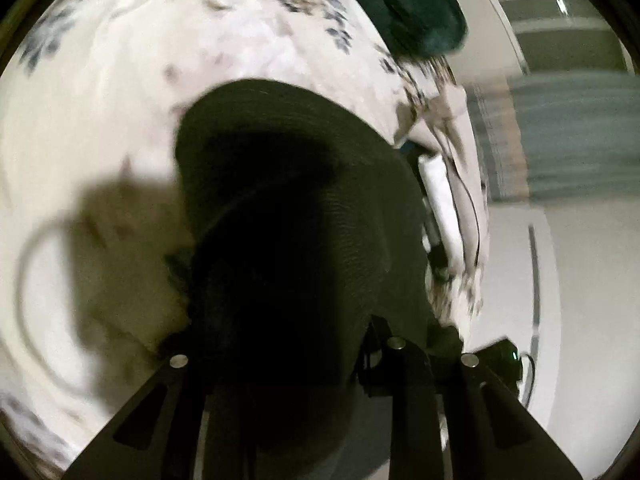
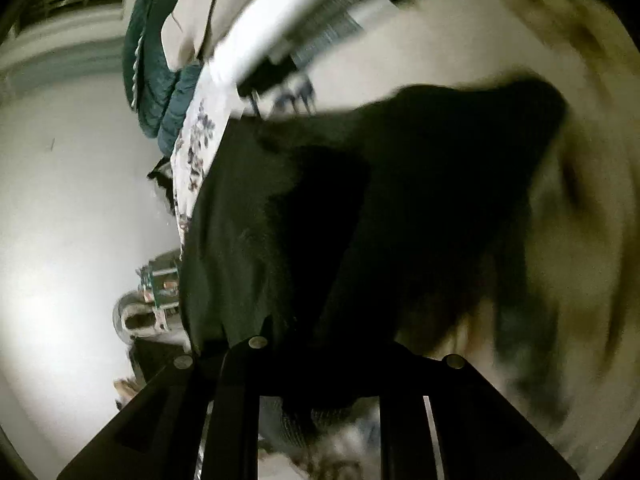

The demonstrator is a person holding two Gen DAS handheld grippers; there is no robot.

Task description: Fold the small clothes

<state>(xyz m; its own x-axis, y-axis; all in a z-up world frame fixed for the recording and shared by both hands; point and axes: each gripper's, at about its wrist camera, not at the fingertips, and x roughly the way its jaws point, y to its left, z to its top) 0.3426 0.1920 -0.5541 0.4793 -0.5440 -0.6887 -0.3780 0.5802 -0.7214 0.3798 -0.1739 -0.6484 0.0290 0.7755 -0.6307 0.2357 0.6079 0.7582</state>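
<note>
The dark garment (image 1: 288, 208) you are handling is a soft, finely ribbed knit, near black with a green cast, and in the left wrist view it bulges up as a rounded dome whose curved upper edge shows a stitched hem. It runs from between your left gripper (image 1: 288, 376) fingers straight away from the camera, so its long axis there follows the fingers; cloth covers the gap, and you cannot tell how far those fingers stand apart, though the fabric appears gathered in them. In the right wrist view the same garment (image 2: 360, 200) spreads wider, one corner stretching toward the upper right as a blunt point, its near end dropping between the fingers of your right gripper (image 2: 320, 376); again the cloth hides the tips, so the hold cannot be judged surely. Beneath it lies a bed (image 1: 120, 100) dressed in a pale sheet printed with scattered blue-grey and brown leaf sprigs, smooth and matt, the garment's shadow falling on it to the left. A quilted teal blanket (image 1: 408, 4) is heaped at the bed's far edge. Beyond the bed, a pale floor (image 2: 68, 208) shows, glossy with a bright reflection. Both views are heavily motion-blurred.
</note>
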